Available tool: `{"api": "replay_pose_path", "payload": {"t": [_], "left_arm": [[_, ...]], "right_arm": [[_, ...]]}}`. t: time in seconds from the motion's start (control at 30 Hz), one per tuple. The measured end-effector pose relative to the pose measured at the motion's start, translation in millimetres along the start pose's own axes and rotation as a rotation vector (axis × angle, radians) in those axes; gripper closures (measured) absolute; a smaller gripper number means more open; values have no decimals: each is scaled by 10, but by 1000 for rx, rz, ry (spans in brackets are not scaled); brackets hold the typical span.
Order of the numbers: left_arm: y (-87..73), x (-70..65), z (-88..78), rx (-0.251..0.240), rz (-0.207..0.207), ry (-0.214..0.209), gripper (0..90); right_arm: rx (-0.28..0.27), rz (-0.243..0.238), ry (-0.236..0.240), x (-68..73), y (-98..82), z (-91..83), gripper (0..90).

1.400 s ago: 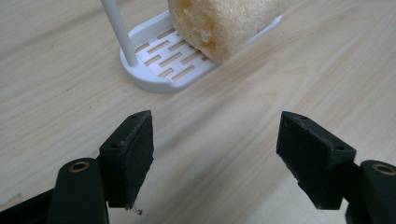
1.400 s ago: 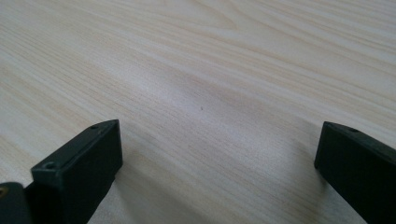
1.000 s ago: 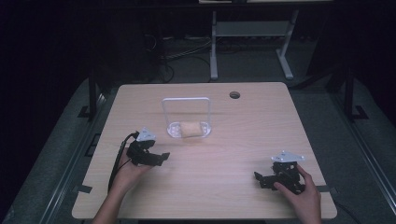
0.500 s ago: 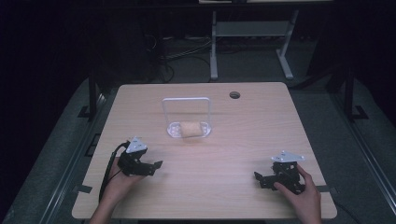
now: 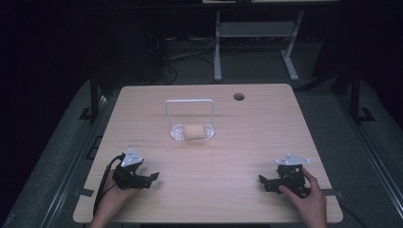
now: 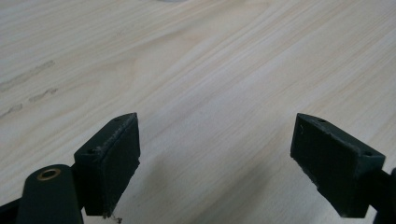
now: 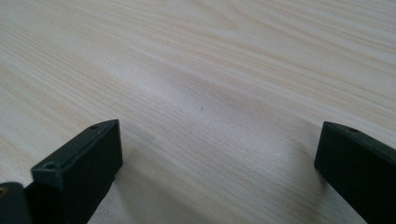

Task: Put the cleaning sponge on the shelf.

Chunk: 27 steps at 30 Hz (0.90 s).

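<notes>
Pale wooden worktop [image 5: 228, 156] carries a clear plastic stand with a white wire frame [image 5: 190, 116] holding a tan bread-like block [image 5: 194, 131] mid-table; left gripper [image 5: 151, 178] and right gripper [image 5: 263, 182] rest near the front edge, fingers spread wide and empty, seemingly parked well apart from it

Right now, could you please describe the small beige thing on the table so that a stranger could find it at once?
Start from the light wooden table and go to its far middle part, where a clear container with a tall white-edged frame stands. The beige block lies in the container's low base. It is the one soft, tan, rounded lump there, far from both black tongs at the near edge.
</notes>
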<state>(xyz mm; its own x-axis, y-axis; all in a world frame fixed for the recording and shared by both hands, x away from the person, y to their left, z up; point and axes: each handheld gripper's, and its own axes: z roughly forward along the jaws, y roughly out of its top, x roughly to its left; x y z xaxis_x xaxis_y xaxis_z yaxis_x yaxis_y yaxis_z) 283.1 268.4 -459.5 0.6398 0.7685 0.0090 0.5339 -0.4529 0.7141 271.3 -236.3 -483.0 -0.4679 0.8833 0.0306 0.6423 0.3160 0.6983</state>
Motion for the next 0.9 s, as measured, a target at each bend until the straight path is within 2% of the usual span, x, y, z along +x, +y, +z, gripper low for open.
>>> {"api": "replay_pose_path", "payload": {"t": [0.3, 0.5, 0.6, 0.9], "left_arm": [[-97, 16, 42, 46, -4, -8, 145], [-136, 27, 43, 20, 13, -16, 132], [-176, 34, 41, -11, 19, -22, 131], [-182, 38, 36, -10, 24, -22, 131]], "right_arm": [[0, 1, 1, 1, 0, 0, 7], [0, 2, 1, 1, 0, -1, 7], [0, 1, 1, 1, 0, -1, 7], [0, 2, 1, 2, 0, -1, 7]]}}
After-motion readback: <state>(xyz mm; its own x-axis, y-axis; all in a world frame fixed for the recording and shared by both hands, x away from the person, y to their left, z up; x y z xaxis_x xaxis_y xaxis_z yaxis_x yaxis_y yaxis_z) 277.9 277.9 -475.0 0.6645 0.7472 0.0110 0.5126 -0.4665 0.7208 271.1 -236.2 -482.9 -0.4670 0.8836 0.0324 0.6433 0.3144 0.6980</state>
